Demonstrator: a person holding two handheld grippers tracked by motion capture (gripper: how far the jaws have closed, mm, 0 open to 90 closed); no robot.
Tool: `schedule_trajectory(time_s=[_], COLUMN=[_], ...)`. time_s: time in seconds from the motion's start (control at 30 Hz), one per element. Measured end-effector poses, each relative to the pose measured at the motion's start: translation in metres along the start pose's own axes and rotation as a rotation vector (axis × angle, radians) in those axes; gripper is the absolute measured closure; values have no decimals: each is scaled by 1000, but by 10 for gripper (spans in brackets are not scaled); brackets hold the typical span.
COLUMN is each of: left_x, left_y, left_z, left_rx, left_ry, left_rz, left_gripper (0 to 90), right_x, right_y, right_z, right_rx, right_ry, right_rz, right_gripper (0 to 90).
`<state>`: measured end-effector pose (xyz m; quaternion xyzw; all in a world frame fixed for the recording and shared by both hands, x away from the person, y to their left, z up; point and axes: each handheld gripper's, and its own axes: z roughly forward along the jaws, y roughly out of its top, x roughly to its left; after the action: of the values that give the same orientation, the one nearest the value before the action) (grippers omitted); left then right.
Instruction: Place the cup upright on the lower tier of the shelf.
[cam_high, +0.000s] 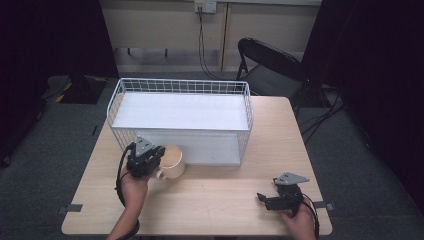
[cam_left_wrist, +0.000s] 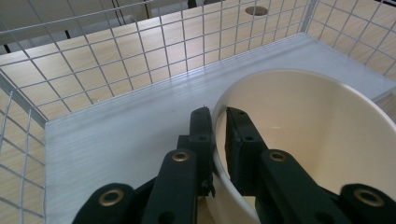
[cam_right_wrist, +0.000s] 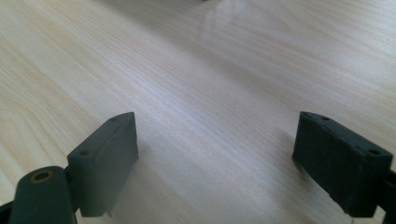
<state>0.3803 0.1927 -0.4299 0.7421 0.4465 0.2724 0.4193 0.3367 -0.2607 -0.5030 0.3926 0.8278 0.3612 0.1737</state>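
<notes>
Cream cup (cam_high: 172, 161), white wire basket (cam_high: 150, 85), pale wood-grain table (cam_high: 225, 205).

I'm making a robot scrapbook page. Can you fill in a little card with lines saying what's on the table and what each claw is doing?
Table: light wood table
Basket: white wire basket, standing on the table, with a white floor
Cup: cream cup, at the basket's front left corner
Left claw: shut on the cup's rim, one jaw inside and one outside
Right claw: open, holding nothing, low over bare wood
Behind the table: black folding chair

Bright overhead light, dark room edges, glare on table (cam_right_wrist: 243, 28), near jaws perhaps slightly blurred
</notes>
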Motion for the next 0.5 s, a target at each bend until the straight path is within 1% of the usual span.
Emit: schedule_trajectory(time_s=[0.03,0.07,0.1,0.13,0.23,0.4,0.43,0.5], left_x=[-1,-1,-1,-1,-2,-1,-1,-1], left_y=[0,0,0,0,0,-1,-2,-2], left_z=[1,1,3,3,5,10,11,12], left_rx=[-5,5,-1,6,-1,11,1,-6], left_ry=[7,10,13,18,28,57,64,69], left_rz=[-2,8,-3,1,-7,-7,-21,-30], left_gripper=[819,818,818,818,818,818,818,817], right_x=[0,0,0,0,0,0,0,0], right_y=[0,0,0,0,0,0,0,0], right_z=[0,0,0,0,0,0,0,0], right_rx=[0,0,0,0,0,0,0,0], right_ry=[0,0,0,0,0,0,0,0], right_rz=[0,0,0,0,0,0,0,0], right_gripper=[132,132,132,132,132,132,132,132])
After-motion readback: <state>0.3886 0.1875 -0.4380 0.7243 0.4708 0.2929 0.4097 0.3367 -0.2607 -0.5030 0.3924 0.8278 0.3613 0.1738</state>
